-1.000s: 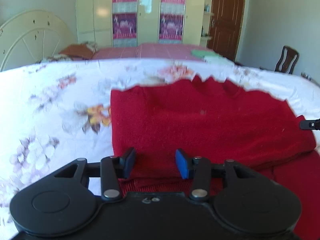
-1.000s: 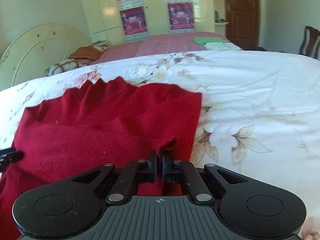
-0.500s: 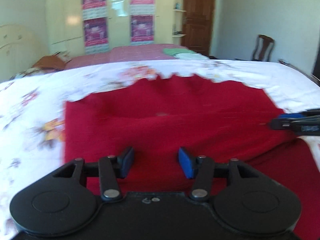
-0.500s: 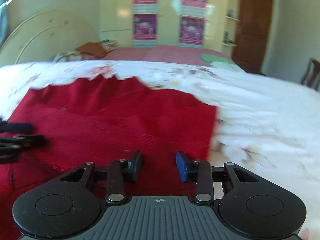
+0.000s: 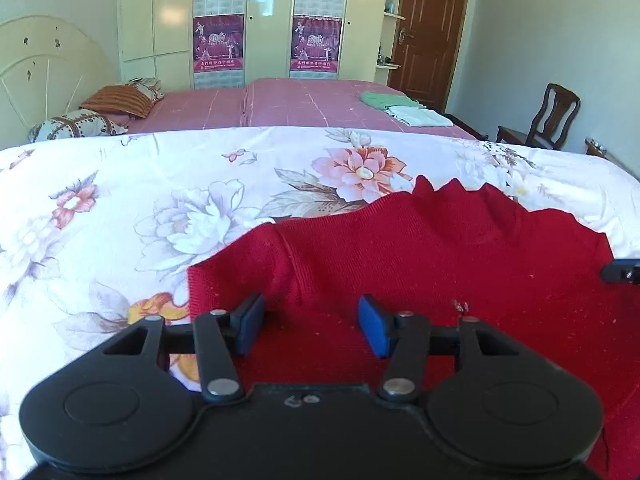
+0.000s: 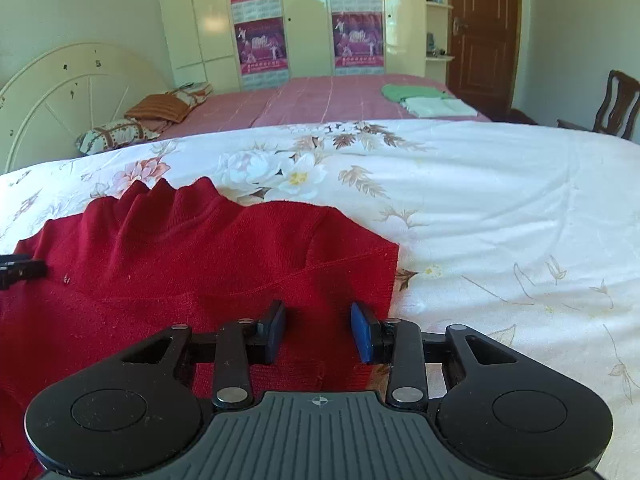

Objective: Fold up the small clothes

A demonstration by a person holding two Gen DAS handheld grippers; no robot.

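A red knitted sweater [image 5: 440, 264] lies partly folded on a white floral bedsheet [image 5: 160, 200]; its zigzag hem points away from me. My left gripper [image 5: 310, 330] is open and empty, just above the sweater's near left part. The sweater also shows in the right wrist view [image 6: 200, 256]. My right gripper [image 6: 318, 332] is open and empty over the sweater's near right corner. Each gripper's tip shows at the edge of the other's view: the right one in the left wrist view [image 5: 622, 272], the left one in the right wrist view [image 6: 20, 270].
Behind the floral bed stands a second bed with a pink cover [image 5: 300, 104], pillows [image 5: 116, 100] and folded green and white cloths [image 5: 404, 108]. A white headboard [image 6: 72, 96], wardrobe with posters [image 5: 264, 20], brown door [image 5: 428, 28] and wooden chair [image 5: 548, 116] stand farther off.
My right gripper has let go of the red sweater and opened. Both grippers have drawn back and apart toward the sweater's near corners; the left stayed open.
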